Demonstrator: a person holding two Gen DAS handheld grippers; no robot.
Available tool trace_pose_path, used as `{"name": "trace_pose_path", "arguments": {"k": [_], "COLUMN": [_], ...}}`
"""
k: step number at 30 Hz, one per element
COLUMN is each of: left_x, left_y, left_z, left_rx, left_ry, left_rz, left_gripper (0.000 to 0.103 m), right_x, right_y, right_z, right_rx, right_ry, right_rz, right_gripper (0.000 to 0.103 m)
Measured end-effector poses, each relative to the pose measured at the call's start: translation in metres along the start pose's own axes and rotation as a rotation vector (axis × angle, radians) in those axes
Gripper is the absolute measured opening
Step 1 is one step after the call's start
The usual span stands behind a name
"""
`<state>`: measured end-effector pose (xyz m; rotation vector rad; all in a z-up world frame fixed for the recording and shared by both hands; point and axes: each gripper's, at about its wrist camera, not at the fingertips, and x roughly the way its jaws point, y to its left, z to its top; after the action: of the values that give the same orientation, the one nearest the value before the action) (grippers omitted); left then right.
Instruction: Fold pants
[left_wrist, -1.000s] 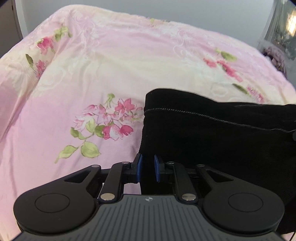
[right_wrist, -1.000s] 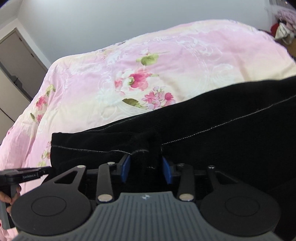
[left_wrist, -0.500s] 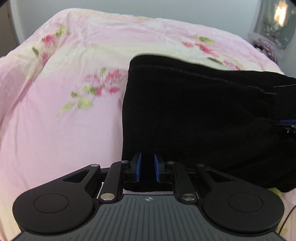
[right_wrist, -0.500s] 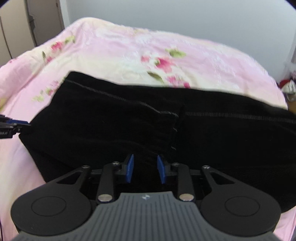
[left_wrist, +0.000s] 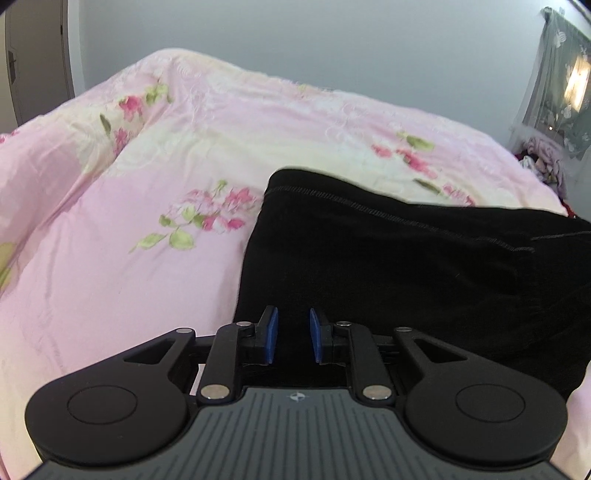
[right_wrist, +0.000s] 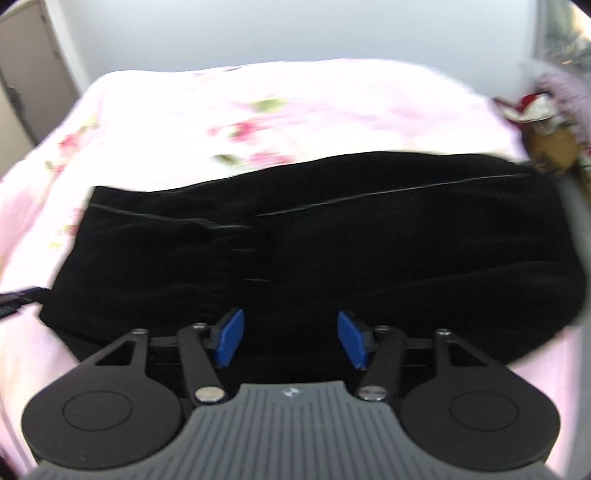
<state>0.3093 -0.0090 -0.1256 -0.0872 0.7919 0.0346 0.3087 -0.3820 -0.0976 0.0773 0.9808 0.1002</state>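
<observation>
The black pants (left_wrist: 406, 258) lie folded in a wide slab across the pink flowered bed cover (left_wrist: 147, 184). My left gripper (left_wrist: 293, 334) sits at their near left corner. Black cloth fills the narrow gap between its blue pads, and its jaws are just starting to open. In the right wrist view the pants (right_wrist: 332, 240) stretch from left to right, blurred by motion. My right gripper (right_wrist: 291, 338) hovers over their near edge. Its jaws are opening, the pads stand wide apart, and nothing is pinched between them. A dark tip of the left gripper (right_wrist: 14, 299) shows at the left edge.
The bed cover (right_wrist: 184, 110) slopes off to the left and toward me. A wardrobe door (left_wrist: 33, 74) stands at the far left. A curtained window (left_wrist: 565, 92) and a heap of clothes (right_wrist: 546, 122) are at the far right beyond the bed.
The right gripper has let go of the pants and its pads have spread wide. Both grippers have drawn back. The pants have settled flat on the bed.
</observation>
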Motion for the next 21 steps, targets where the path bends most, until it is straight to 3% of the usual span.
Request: {"name": "trace_pose_path", "arguments": {"k": [2, 7, 12, 17, 21], "left_x": [-0.006, -0.005, 0.014, 0.046, 0.066], "left_y": [-0.013, -0.051, -0.100, -0.134, -0.154], "left_z": [0.009, 0.029, 0.038, 0.051, 0.059], "left_rx": [-0.007, -0.008, 0.064, 0.159, 0.250], "left_ry": [-0.024, -0.022, 0.021, 0.099, 0.120], "left_rz": [-0.039, -0.142, -0.215, -0.260, -0.243], "left_gripper": [0.021, 0.023, 0.023, 0.023, 0.023], "right_x": [-0.015, -0.038, -0.036, -0.018, -0.010], "right_y": [-0.037, -0.119, -0.167, -0.183, -0.204], "right_z": [-0.002, -0.015, -0.026, -0.019, -0.014], "right_rx": [0.073, 0.299, 0.469, 0.489, 0.517], "right_ry": [0.004, 0.019, 0.047, 0.095, 0.098], "right_rz": [-0.062, -0.135, -0.079, -0.002, 0.032], "right_gripper": [0.066, 0.066, 0.067, 0.069, 0.076]}}
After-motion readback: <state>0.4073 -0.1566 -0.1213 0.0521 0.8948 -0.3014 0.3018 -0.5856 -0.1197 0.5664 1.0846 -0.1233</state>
